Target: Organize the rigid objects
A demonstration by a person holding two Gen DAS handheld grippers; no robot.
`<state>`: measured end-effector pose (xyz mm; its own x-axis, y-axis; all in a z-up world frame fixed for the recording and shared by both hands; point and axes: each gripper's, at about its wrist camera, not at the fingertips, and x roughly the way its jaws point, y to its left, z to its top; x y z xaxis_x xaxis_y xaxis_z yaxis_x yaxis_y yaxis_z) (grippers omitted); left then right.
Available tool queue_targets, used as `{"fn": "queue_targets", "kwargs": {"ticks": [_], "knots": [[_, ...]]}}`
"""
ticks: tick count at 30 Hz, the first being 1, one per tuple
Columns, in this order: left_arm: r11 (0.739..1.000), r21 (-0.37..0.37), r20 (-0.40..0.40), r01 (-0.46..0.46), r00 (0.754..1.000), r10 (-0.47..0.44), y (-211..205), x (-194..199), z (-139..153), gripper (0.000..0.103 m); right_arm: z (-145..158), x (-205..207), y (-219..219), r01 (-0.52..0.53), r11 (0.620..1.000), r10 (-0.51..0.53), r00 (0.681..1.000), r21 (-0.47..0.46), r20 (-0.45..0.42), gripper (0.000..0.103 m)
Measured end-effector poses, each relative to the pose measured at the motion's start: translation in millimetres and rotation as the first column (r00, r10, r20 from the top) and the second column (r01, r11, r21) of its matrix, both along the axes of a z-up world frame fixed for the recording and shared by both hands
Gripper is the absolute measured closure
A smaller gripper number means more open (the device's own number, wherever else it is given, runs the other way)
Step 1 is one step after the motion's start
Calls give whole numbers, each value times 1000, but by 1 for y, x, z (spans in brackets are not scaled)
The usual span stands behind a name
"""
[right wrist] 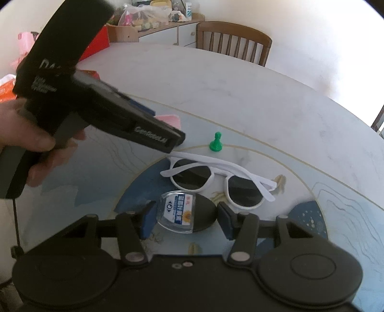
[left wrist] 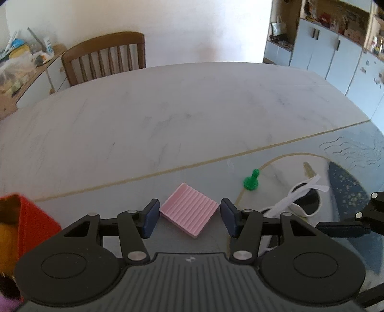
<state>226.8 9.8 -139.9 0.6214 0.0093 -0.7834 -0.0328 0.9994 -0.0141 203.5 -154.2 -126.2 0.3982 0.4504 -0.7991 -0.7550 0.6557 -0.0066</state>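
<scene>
In the left wrist view my left gripper (left wrist: 188,219) is open, its blue pads on either side of a pink ribbed tile (left wrist: 189,213) lying flat on the table. A green pawn (left wrist: 251,181) stands beyond it to the right, with white sunglasses (left wrist: 300,199) further right. In the right wrist view my right gripper (right wrist: 187,222) is open around a clear oval case with a blue and white label (right wrist: 178,212) lying on a black oval. The sunglasses (right wrist: 216,178) and the pawn (right wrist: 216,142) lie beyond it. The left gripper's body (right wrist: 100,112) hovers at left, hiding most of the pink tile (right wrist: 171,121).
A red bin (left wrist: 26,225) holding something yellow stands at the left. The white marble table (left wrist: 168,115) has a wooden chair (left wrist: 105,57) at its far edge. A cluttered sideboard (right wrist: 156,21) and cupboards (left wrist: 336,57) stand behind. The right gripper's finger (left wrist: 343,229) shows at right.
</scene>
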Motion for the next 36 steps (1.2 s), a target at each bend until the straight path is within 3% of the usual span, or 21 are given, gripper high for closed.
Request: {"fn": "queue_targets", "kwargs": {"ticks": [20, 28, 36], "knots": [[995, -74, 66, -63, 995, 68, 4, -81, 76, 48, 68, -33, -22, 27, 993, -32, 999, 112, 38, 50], [989, -77, 107, -129, 985, 137, 34, -117, 104, 48, 86, -45, 7, -15, 991, 5, 997, 134, 73, 50], [972, -75, 139, -224, 963, 232, 90, -149, 118, 48, 99, -60, 62, -97, 985, 82, 991, 145, 106, 50]]}}
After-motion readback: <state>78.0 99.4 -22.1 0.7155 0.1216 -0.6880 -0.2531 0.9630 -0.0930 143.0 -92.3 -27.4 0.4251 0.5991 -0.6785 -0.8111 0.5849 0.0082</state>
